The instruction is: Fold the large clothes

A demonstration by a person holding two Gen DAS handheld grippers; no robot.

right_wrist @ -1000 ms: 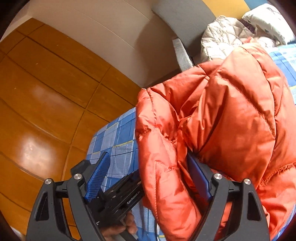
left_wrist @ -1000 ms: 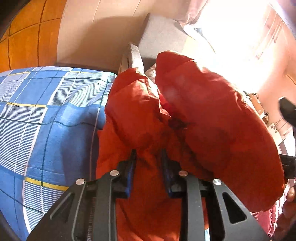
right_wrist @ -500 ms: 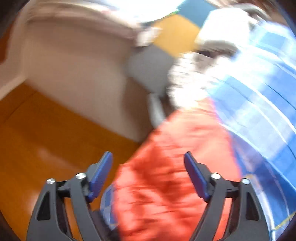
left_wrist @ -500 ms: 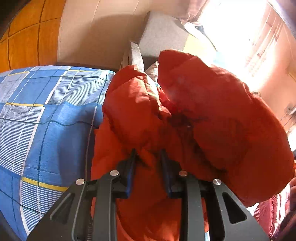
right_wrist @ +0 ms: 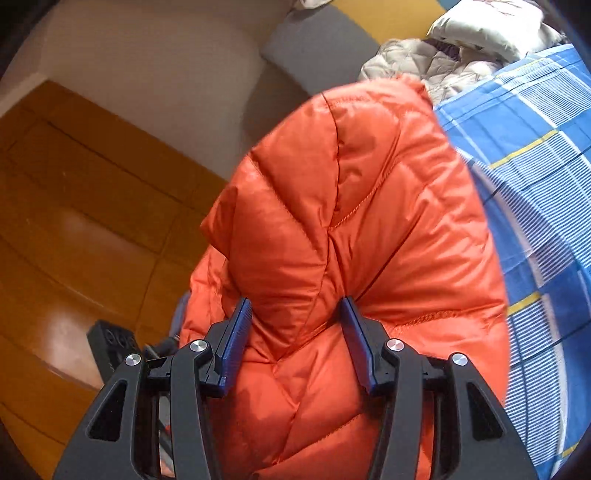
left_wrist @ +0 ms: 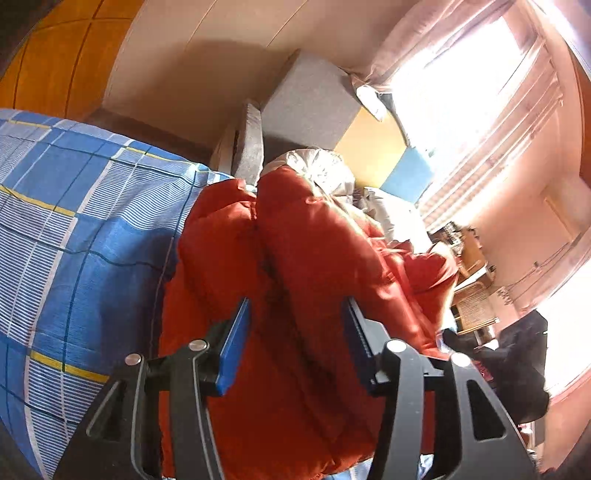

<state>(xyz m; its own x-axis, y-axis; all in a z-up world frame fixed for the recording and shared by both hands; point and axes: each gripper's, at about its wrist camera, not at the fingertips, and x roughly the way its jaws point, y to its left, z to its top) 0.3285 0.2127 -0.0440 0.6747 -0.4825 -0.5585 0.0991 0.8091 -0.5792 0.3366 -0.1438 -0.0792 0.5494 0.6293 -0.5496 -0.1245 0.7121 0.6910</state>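
An orange puffer jacket (left_wrist: 314, 266) lies bunched on a bed with a blue checked cover (left_wrist: 74, 229). It also fills the right wrist view (right_wrist: 351, 221). My left gripper (left_wrist: 295, 339) is open, its blue pads wide apart over the jacket's folds. My right gripper (right_wrist: 295, 332) has its jaws partly apart with a thick fold of the jacket bulging between the pads; the pads touch the fabric on both sides.
A pale quilted garment (right_wrist: 424, 62) and a white pillow (right_wrist: 495, 26) lie at the bed's head. A grey cushion (left_wrist: 306, 103) leans on the wall. Wooden floor (right_wrist: 74, 221) runs beside the bed. The blue cover (right_wrist: 535, 184) extends right of the jacket.
My left gripper has opened and let go of the jacket. My right gripper swung across and now has its jaws narrower around a jacket fold. The jacket has dropped lower on the bed.
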